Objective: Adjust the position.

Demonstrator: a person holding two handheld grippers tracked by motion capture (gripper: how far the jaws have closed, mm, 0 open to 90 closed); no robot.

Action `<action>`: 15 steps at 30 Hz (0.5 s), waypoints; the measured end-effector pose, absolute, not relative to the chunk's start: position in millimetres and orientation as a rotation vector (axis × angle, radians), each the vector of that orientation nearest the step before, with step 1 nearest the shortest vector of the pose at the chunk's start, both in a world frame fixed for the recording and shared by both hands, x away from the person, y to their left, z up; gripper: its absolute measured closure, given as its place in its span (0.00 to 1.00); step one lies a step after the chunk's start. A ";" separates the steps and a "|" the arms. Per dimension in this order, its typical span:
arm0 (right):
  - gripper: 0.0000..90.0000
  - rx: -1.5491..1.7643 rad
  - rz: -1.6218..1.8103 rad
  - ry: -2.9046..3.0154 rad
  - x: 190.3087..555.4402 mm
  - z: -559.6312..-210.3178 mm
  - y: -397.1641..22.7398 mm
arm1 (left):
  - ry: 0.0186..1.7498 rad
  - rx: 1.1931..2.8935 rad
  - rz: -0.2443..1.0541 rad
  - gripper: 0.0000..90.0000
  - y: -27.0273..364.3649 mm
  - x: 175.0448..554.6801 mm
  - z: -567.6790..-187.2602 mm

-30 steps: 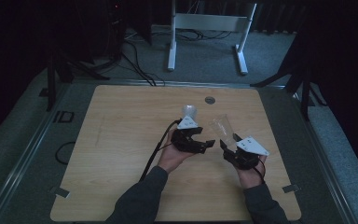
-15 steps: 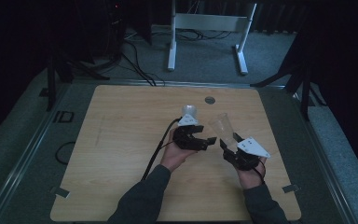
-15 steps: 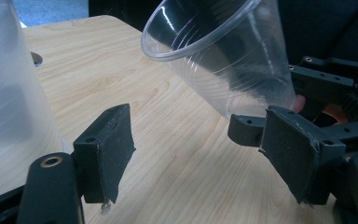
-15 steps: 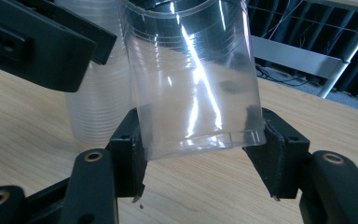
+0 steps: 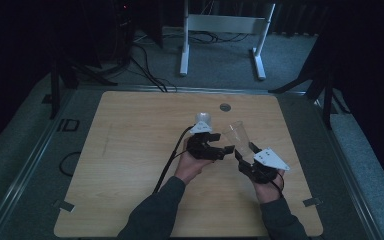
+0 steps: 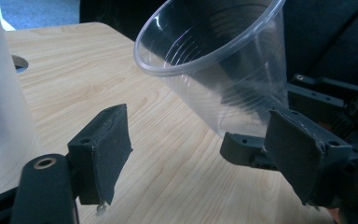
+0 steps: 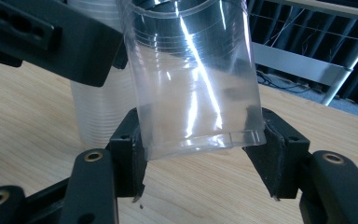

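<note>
A clear plastic cup (image 5: 235,134) hangs tilted over the middle of the wooden table (image 5: 130,150). My right gripper (image 5: 243,154) is shut on its base; in the right gripper view the pads (image 7: 272,156) press both sides of the cup (image 7: 191,84). My left gripper (image 5: 224,150) stands open just left of it. Its jaws have just been opening, and in the left gripper view the cup (image 6: 214,70) sits just past its pads (image 6: 105,149), touching neither. A stack of cups (image 5: 203,120) stands upright behind the left gripper.
A round grommet hole (image 5: 224,107) lies near the table's far edge. The left gripper's black cable (image 5: 172,155) trails back toward the person. A white metal frame (image 5: 225,25) stands on the floor beyond the table, with dark cables beside it.
The left gripper's jaws look a little wider apart beside the cup. Both hands and the held cup keep their places.
</note>
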State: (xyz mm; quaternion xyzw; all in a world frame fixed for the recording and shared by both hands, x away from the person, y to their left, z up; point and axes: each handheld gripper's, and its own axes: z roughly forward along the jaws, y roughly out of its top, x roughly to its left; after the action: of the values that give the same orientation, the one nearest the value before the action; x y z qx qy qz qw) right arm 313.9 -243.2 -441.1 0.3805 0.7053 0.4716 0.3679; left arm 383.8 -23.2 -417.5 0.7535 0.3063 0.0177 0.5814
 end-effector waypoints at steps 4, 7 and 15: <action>0.47 0.969 1.217 1.812 313.3 -441.0 -242.1 | 0.706 1.755 0.031 0.23 -25.0 383.7 -417.1; 0.47 0.962 1.219 1.814 312.9 -441.5 -240.8 | 0.702 1.756 0.031 0.23 -26.5 383.7 -416.3; 0.47 0.963 1.227 1.805 311.9 -441.8 -239.5 | 0.707 1.738 0.024 0.22 -29.1 383.7 -415.7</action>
State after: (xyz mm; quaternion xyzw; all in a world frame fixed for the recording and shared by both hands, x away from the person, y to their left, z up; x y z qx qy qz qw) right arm 311.9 -239.5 -441.8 0.3753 0.7033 0.4779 0.3689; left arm 383.7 -29.1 -415.7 0.7469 0.3040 0.0101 0.5913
